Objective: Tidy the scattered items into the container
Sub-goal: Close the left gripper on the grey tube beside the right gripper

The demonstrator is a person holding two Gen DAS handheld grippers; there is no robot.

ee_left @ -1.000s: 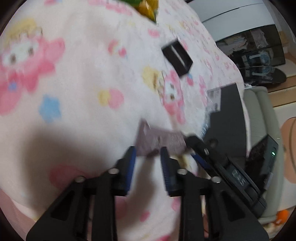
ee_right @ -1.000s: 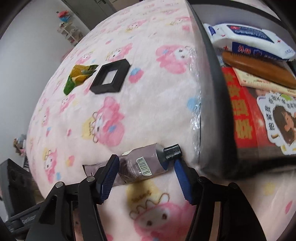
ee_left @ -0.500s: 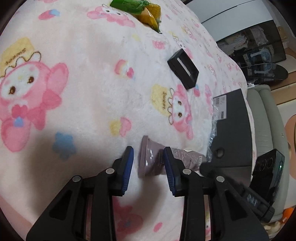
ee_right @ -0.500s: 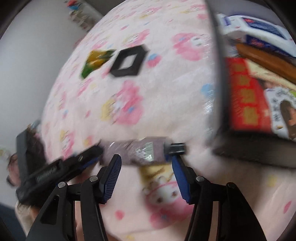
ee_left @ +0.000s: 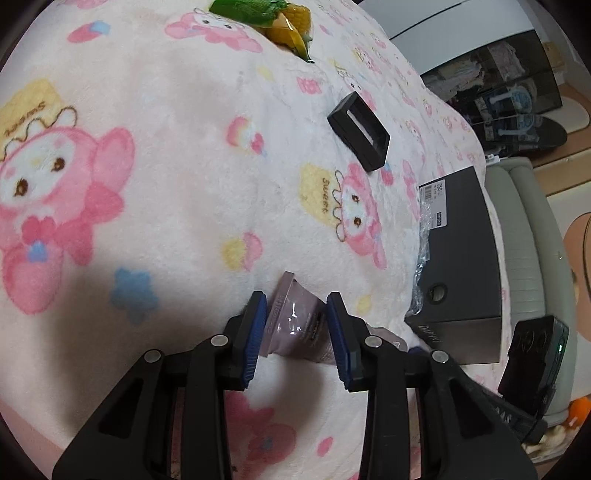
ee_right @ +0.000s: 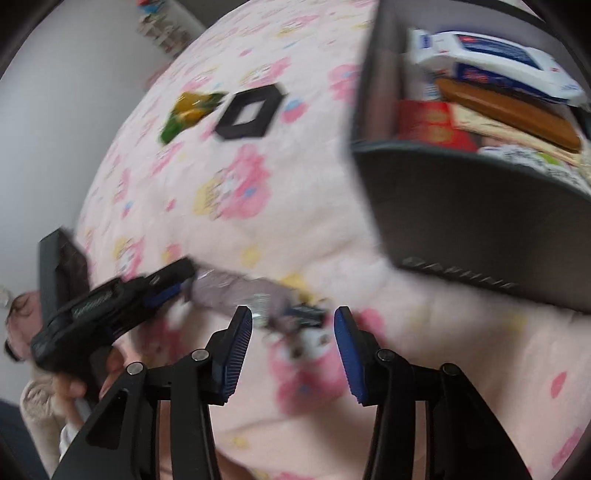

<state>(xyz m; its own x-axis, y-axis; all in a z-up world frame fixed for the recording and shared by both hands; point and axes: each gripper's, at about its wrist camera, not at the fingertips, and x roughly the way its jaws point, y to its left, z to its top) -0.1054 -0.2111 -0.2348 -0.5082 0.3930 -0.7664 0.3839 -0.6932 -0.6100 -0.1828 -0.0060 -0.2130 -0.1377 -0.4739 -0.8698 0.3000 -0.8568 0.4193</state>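
A mauve tube (ee_left: pixel 295 328) with a black cap (ee_right: pixel 308 314) lies on the pink cartoon blanket (ee_left: pixel 177 177). My left gripper (ee_left: pixel 295 301) has its blue pads pressed on both sides of the tube's flat crimped end. In the right wrist view that left gripper (ee_right: pixel 173 282) holds the tube (ee_right: pixel 236 291) from the left. My right gripper (ee_right: pixel 293 314) is closing, with the cap end between its jaws and no pad touching it. The dark grey container (ee_left: pixel 461 258) stands just right of the tube, its wall (ee_right: pixel 443 214) close by.
A black square frame (ee_left: pixel 360 136) and a green-yellow packet (ee_left: pixel 273 14) lie farther up the blanket. Inside the container are a wipes pack (ee_right: pixel 495 62), a brown brush (ee_right: pixel 509 107) and a red booklet (ee_right: pixel 432 122). A person's hand (ee_right: pixel 70 387) is at lower left.
My left gripper has come forward over the tube's flat end and now grips it. The right jaws have narrowed around the cap end. The right view has swung slightly.
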